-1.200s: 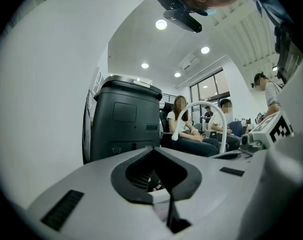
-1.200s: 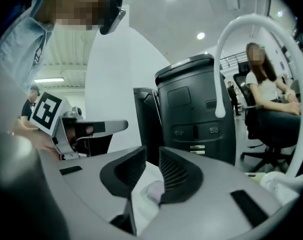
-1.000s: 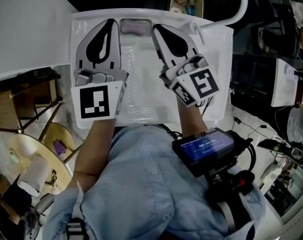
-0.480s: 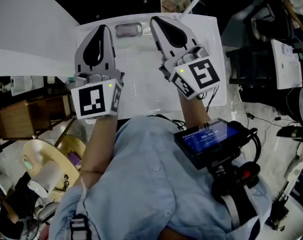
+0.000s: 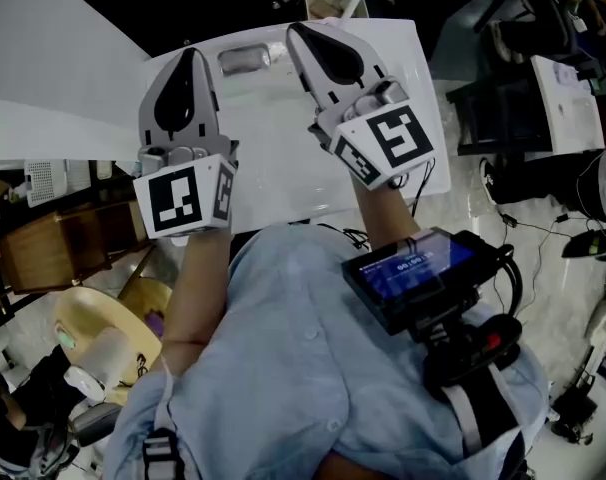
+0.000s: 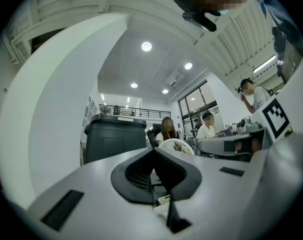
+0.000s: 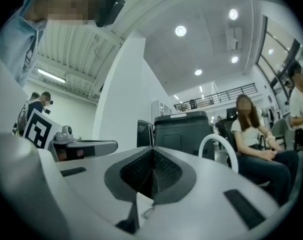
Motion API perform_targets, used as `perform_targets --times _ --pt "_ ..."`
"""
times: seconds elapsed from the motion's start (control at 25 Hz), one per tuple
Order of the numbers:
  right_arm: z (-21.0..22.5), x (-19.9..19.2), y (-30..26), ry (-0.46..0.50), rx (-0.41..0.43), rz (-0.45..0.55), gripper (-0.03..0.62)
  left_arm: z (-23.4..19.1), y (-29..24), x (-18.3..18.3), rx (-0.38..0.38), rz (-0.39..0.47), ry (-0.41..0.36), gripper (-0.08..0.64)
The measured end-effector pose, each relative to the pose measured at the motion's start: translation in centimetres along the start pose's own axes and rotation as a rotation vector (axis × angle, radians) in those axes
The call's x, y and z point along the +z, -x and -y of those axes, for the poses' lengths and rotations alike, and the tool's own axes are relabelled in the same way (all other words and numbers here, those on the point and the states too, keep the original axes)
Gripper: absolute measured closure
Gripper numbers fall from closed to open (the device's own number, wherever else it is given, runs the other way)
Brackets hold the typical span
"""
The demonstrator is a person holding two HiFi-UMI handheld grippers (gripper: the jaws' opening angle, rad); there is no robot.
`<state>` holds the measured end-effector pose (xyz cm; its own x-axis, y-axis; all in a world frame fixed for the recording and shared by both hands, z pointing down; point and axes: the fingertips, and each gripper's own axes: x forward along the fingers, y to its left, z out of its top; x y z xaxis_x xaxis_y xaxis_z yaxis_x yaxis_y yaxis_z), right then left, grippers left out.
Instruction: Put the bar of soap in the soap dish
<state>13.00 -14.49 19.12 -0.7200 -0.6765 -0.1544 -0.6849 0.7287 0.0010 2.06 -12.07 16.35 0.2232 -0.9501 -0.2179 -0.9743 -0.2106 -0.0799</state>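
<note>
**Left gripper** [image 6: 153,150]: black ribbed pads [image 6: 137,179] pressed together tip to tip, nothing between. Grey plastic jaw shells, aimed roughly level into the room.

**Right gripper** [image 7: 152,150]: black pads closed flat on each other, nothing held. Grey shells of the same make.

**White marker cube on left gripper** [image 5: 183,200]: black square-block code on each face, no lettering.

**White marker cube on right gripper** [image 5: 388,140]: same type, with a different angular black code.

**Small grey rounded-rectangle soap dish** [image 5: 224,64]: at the far edge of the white table [image 5: 283,148]. In the head view it is between the two sets of gripper tips, clear of both.

**Pale bar of soap** [image 5: 248,60]: lying inside the soap dish, detail blurred.

**Black device with blue lit screen** [image 5: 408,268]: at the person's chest, below the right gripper. Pale figures on the screen, too small to read.

**Light-blue buttoned shirt** [image 5: 283,368]: on the person, filling the lower head view.

**Dark grey box-shaped cabinet** [image 6: 114,136]: beyond the left gripper's tips.

**White curved tube** [image 7: 219,149]: just right of the cabinet in the right gripper view.

**Seated persons** [image 7: 251,134]: at desks further back.
</note>
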Motion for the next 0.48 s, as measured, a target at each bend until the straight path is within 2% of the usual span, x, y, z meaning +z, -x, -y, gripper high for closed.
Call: perform_targets --times 0.48 --pt "0.50 -0.41 0.28 0.019 -0.014 -0.009 0.588 0.60 -0.30 -0.30 -0.018 0.003 -0.009 0.551"
